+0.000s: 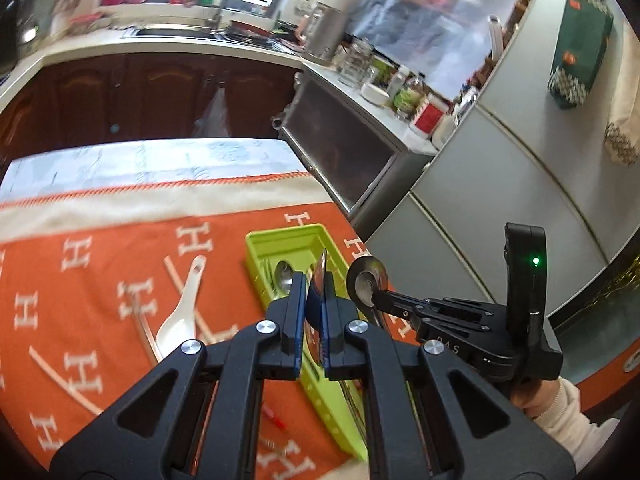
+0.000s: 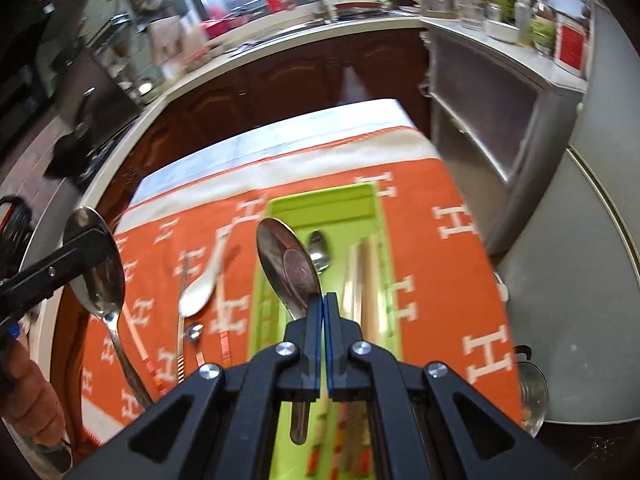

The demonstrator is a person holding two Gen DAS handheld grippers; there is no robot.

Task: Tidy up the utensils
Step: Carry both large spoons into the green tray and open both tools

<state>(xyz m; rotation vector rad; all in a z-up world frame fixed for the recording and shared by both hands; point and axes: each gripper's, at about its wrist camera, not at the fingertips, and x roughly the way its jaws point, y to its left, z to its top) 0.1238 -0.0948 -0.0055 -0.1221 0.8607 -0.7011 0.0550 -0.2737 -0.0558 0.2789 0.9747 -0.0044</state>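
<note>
Now | left gripper (image 1: 315, 300) clamps shiny steel spoon (image 1: 318, 280) | right gripper (image 2: 324, 312) clamps tarnished-bowl spoon (image 2: 286, 264)

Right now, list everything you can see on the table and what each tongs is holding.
tray: one, green, on the cloth, right of centre
cloth: one, orange with white H letters, over the table
tray spoon: one, steel, inside the tray
tray chopsticks: a pair, pale, inside the tray
white spoon: one, ceramic, on the cloth left of the tray
loose chopsticks: several, pale with striped ends, on the cloth
small spoon: one, steel, on the cloth
held spoons: two, steel, one in the left tongs, one in the right tongs, both above the table
</note>
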